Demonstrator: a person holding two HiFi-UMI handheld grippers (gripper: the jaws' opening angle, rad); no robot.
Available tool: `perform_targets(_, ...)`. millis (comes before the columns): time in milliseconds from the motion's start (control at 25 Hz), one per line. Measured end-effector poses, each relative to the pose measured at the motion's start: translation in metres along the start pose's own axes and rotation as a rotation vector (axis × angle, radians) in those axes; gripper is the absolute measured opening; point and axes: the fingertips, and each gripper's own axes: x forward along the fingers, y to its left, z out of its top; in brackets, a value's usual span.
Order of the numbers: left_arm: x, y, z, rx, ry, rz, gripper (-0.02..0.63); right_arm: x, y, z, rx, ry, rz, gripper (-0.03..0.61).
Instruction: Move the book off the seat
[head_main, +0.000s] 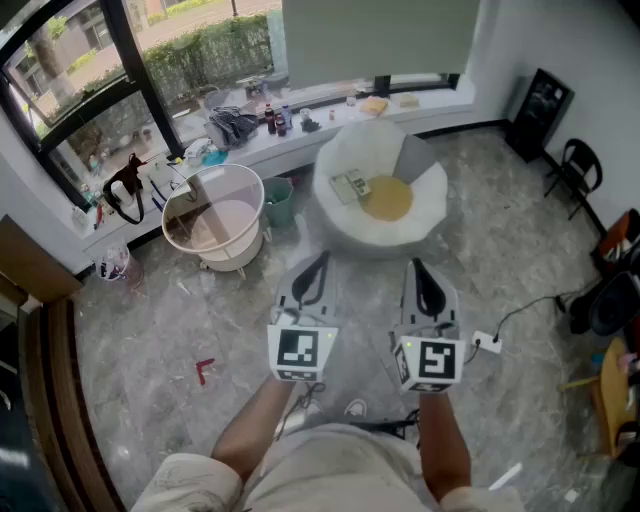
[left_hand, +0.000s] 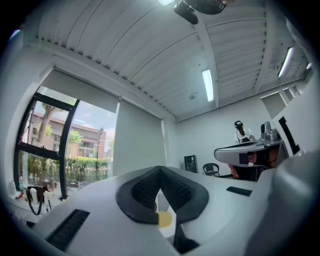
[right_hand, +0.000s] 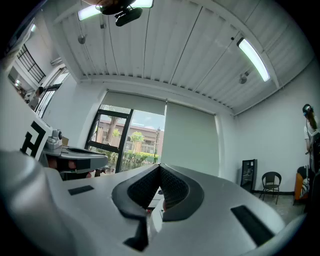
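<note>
Book, small and pale (head_main: 350, 187), lies on the seat of the round white armchair (head_main: 432, 195) in the head view, touching a round yellow cushion (head_main: 387, 198). The left gripper (head_main: 316, 268) and the right gripper (head_main: 420, 272) hang side by side in front of the armchair, apart from it, over the grey marble floor (head_main: 180, 330).

In the left gripper view the jaws are clenched together and grasp nothing.

In the right gripper view the jaws are also pressed together, empty.
</note>
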Motion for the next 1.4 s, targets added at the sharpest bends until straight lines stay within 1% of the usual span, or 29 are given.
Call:
perform_targets(400,-0.016,0.032,-0.003,0.000,-0.006,0.015,0.002,0.013,0.036,-0.013,-0.008,0.015,-0.002,0.002)
perform_targets(560,-0.015,0.041,-0.008,-0.001,-0.001,0.001,0.002,0.019,0.037,-0.019,0.051,0.031,-0.031,0.003)
perform_targets(760,0.000,0.054,-0.027,-0.020,0.023,0.013,0.002,0.035,0.030,-0.038,0.080,0.061,-0.039,0.003)
perform_targets(920,0.027,0.061,-0.035,-0.015,0.023,0.011,0.002,0.065,0.020,-0.055,0.096,0.080,-0.032,0.003)
perform_targets(1040,0.059,0.065,-0.048,-0.015,0.034,0.025,0.002,0.094,0.006,-0.068,0.101,0.082,-0.014,0.003)
perform_targets(1240,0.121,0.068,-0.057,-0.009,0.066,0.050,0.002,0.148,-0.026,-0.075,0.093,0.087,0.025,0.003)
perform_targets(1400,0.173,0.064,-0.062,-0.012,0.077,0.065,0.002,0.186,-0.063,-0.087,0.099,0.098,0.039,0.003)
